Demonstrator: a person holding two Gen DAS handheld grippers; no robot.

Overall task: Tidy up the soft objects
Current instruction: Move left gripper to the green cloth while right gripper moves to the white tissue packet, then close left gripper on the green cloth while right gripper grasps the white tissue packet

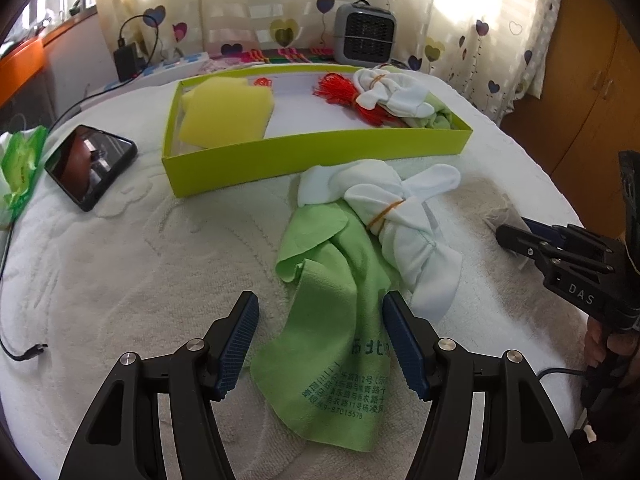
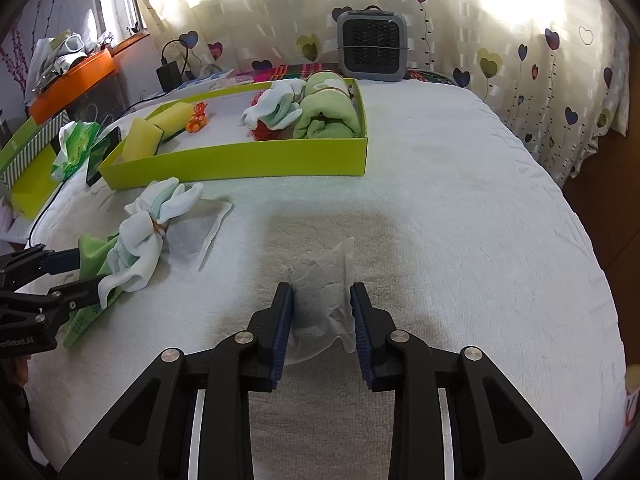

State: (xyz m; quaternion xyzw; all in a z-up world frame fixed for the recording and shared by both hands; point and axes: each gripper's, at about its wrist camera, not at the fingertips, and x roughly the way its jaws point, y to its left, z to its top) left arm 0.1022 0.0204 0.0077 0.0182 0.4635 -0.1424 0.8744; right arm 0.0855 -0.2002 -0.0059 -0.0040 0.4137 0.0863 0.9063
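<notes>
Care matters as the left gripper (image 1: 318,344), jaws apart, straddles the green cloth (image 1: 320,368): close low, while the right gripper (image 2: 322,330), also apart, brackets the tissue (image 2: 324,292).

Green cloth (image 1: 320,344) print partly hidden.

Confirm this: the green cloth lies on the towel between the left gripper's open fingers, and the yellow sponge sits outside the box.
Not quite. The yellow sponge sits inside the green box, at its left end, as the left wrist view shows. The green cloth does lie between the left gripper's open fingers.
</notes>
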